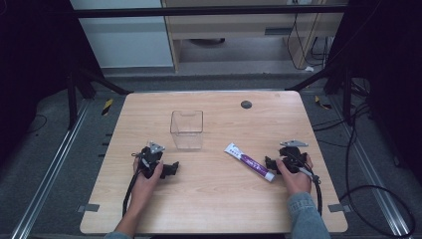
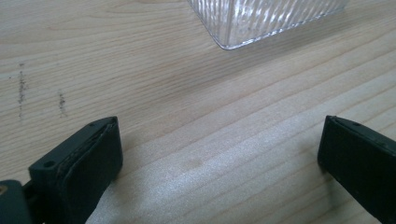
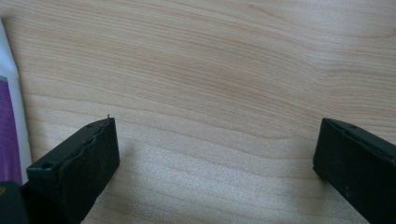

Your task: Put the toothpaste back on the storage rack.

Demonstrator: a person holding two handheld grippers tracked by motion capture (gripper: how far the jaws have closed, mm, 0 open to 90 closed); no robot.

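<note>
The wooden table (image 1: 214,199) carries a clear plastic box (image 1: 187,129) near its middle, with a small dark disc (image 1: 246,104) — possibly a grommet — farther back. Nothing lies between the right gripper (image 1: 271,163) and the toothpaste tube (image 1: 249,162), whose capped end sits just beside it. The left gripper (image 1: 171,169) rests just near the box. Both grippers' jaws stand wide apart over bare wood. The right gripper view catches the tube's purple-and-white edge (image 3: 9,116); the left gripper view shows the box's ribbed corner (image 2: 261,18).
</note>
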